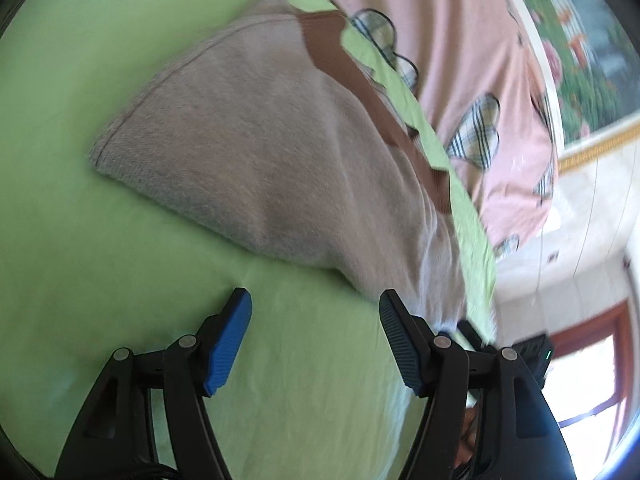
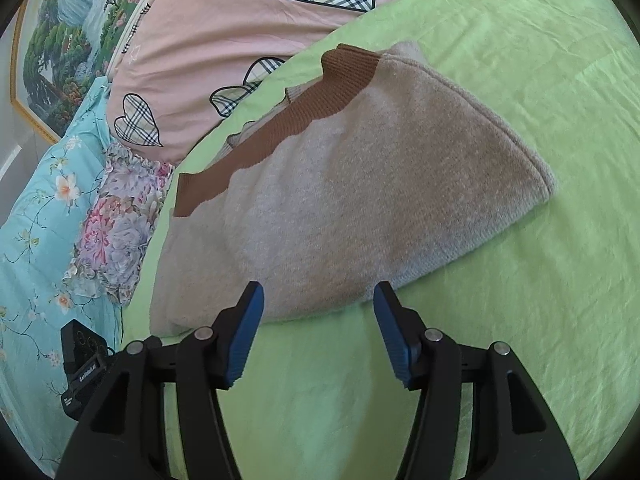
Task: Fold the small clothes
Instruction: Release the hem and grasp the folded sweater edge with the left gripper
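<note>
Centrally, a bed covered by a light green sheet (image 2: pixel 500 320) carries the task's thing: a folded beige knitted garment (image 2: pixel 360 200) with a brown ribbed band (image 2: pixel 280 128) along its far edge. At the far side of the sheet lies a pink quilt (image 2: pixel 224 52) printed with plaid hearts; beside it, in the right wrist view, are a turquoise floral blanket (image 2: pixel 36 208) and a flowered cushion (image 2: pixel 120 216). A framed landscape painting (image 2: pixel 60 56) hangs on the wall, and the left wrist view shows pale tiled wall and a red-framed opening (image 1: pixel 588 376) filled with bright light. Left claw (image 1: pixel 315 308): released, its blue-padded fingers (image 1: pixel 228 344) spread apart above the bare sheet, with the garment's near edge just beside the right-hand finger; whether they touch cannot be told. Right claw (image 2: pixel 318 300): released, jaws wide, the tips at the garment's near edge and gripping nothing. No containers are visible.
</note>
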A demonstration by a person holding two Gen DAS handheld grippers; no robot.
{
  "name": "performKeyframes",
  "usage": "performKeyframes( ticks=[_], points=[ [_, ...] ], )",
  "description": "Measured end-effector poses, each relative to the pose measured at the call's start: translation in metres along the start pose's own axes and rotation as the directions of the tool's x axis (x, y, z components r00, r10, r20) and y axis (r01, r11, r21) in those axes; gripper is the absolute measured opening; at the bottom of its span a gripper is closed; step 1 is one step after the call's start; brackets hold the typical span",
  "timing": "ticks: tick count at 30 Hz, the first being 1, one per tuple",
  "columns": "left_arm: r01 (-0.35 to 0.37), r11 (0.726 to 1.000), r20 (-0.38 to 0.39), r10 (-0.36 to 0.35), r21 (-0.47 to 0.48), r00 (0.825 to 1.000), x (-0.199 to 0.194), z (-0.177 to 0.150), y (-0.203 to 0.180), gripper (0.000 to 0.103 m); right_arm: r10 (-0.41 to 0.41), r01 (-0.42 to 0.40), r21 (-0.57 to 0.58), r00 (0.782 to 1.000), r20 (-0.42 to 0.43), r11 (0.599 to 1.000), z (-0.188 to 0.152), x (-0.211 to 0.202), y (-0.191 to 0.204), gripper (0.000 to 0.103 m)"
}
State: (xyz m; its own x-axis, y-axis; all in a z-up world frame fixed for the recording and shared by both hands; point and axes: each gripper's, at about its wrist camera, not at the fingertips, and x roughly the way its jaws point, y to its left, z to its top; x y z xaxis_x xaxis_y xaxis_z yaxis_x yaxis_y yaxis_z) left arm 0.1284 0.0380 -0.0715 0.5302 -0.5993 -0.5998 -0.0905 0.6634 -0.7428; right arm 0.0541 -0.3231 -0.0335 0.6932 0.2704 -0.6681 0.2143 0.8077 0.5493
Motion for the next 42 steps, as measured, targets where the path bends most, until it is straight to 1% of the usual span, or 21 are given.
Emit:
performKeyframes(
  ticks=[4,7,11,12,14,16,17,19,21,23,26,27,29,31,33,34,36,37,38,39,42],
  points=[
    [0.017,0.998,0.068,-0.013,-0.068,0.998,0.004,0.018,0.010,0.067,0.007,-0.007,-0.001,1.000,-0.008,1.000,-0.002,0.001,0.002,0.059],
    [0.005,0.994,0.102,0.005,-0.105,0.995,0.008,0.034,0.015,0.067,0.013,-0.013,-0.004,1.000,-0.017,1.000,-0.001,0.003,0.005,0.059],
    [-0.049,0.994,0.145,0.063,-0.096,0.987,0.010,0.050,0.015,0.065,0.020,-0.020,-0.014,1.000,-0.016,1.000,0.002,0.004,0.010,0.059],
    [-0.067,0.994,0.161,0.082,-0.092,0.984,0.011,0.056,0.015,0.062,0.021,-0.021,-0.015,1.000,-0.015,1.000,0.002,0.005,0.011,0.059],
    [-0.109,0.990,0.181,0.123,-0.085,0.976,0.009,0.063,0.017,0.054,0.026,-0.026,-0.022,0.999,-0.018,0.999,0.006,0.007,0.013,0.059],
    [-0.147,0.987,0.196,0.158,-0.071,0.968,0.008,0.067,0.019,0.035,0.031,-0.031,-0.029,0.999,-0.018,0.999,0.010,0.008,0.015,0.059],
    [-0.169,0.984,0.201,0.177,-0.055,0.964,0.010,0.070,0.018,0.032,0.033,-0.033,-0.033,0.999,-0.015,0.999,0.015,0.009,0.016,0.059],
    [-0.191,0.982,0.201,0.189,-0.011,0.961,0.011,0.072,0.013,0.015,0.035,-0.035,-0.040,0.999,-0.012,0.999,0.022,0.010,0.015,0.059],
    [-0.218,0.975,0.212,0.205,0.041,0.955,0.009,0.072,0.000,0.012,0.037,-0.037,-0.044,0.999,-0.006,0.998,0.034,0.012,0.013,0.059],
    [-0.236,0.966,0.227,0.209,0.101,0.951,0.004,0.074,-0.022,0.010,0.026,-0.026,-0.057,1.000,0.003,0.998,0.048,0.013,0.011,0.059],
    [-0.220,0.948,0.240,0.164,0.229,0.957,-0.001,0.072,-0.065,0.010,0.012,-0.013,-0.076,1.000,-0.004,0.997,0.067,0.016,0.008,0.059],
    [-0.212,0.940,0.240,0.148,0.269,0.959,0.001,0.069,-0.079,0.009,0.021,-0.022,-0.076,1.000,-0.013,0.997,0.072,0.018,0.007,0.059],
    [-0.193,0.915,0.229,0.114,0.355,0.967,0.008,0.060,-0.109,0.009,0.066,-0.068,-0.063,0.997,-0.043,0.996,0.084,0.024,0.004,0.059],
    [-0.162,0.884,0.207,0.076,0.438,0.975,0.023,0.047,-0.138,0.009,0.085,-0.089,-0.056,0.994,-0.064,0.994,0.093,0.031,0.005,0.059],
    [-0.142,0.852,0.160,0.070,0.503,0.985,0.046,0.034,-0.155,0.009,0.114,-0.121,-0.065,0.988,-0.103,0.990,0.102,0.041,0.010,0.059],
    [-0.137,0.842,0.143,0.072,0.522,0.987,0.054,0.029,-0.159,0.009,0.140,-0.148,-0.058,0.982,-0.125,0.987,0.106,0.047,0.013,0.059],
    [-0.139,0.817,0.099,0.100,0.560,0.990,0.080,0.017,-0.163,0.009,0.249,-0.255,-0.010,0.950,-0.187,0.967,0.117,0.064,0.016,0.062],
    [-0.146,0.809,0.082,0.122,0.570,0.989,0.092,0.013,-0.162,0.009,0.291,-0.294,0.019,0.933,-0.212,0.956,0.122,0.073,0.018,0.068],
    [-0.146,0.805,0.056,0.140,0.576,0.989,0.104,0.010,-0.161,0.009,0.322,-0.323,0.037,0.914,-0.245,0.946,0.127,0.083,0.021,0.076],
    [-0.142,0.805,0.036,0.149,0.577,0.988,0.111,0.008,-0.159,0.009,0.340,-0.342,0.041,0.899,-0.276,0.939,0.130,0.093,0.025,0.078],
    [-0.139,0.800,0.027,0.152,0.583,0.988,0.116,0.003,-0.158,0.009,0.330,-0.343,0.020,0.885,-0.329,0.939,0.137,0.123,0.039,0.078]
  ],
)
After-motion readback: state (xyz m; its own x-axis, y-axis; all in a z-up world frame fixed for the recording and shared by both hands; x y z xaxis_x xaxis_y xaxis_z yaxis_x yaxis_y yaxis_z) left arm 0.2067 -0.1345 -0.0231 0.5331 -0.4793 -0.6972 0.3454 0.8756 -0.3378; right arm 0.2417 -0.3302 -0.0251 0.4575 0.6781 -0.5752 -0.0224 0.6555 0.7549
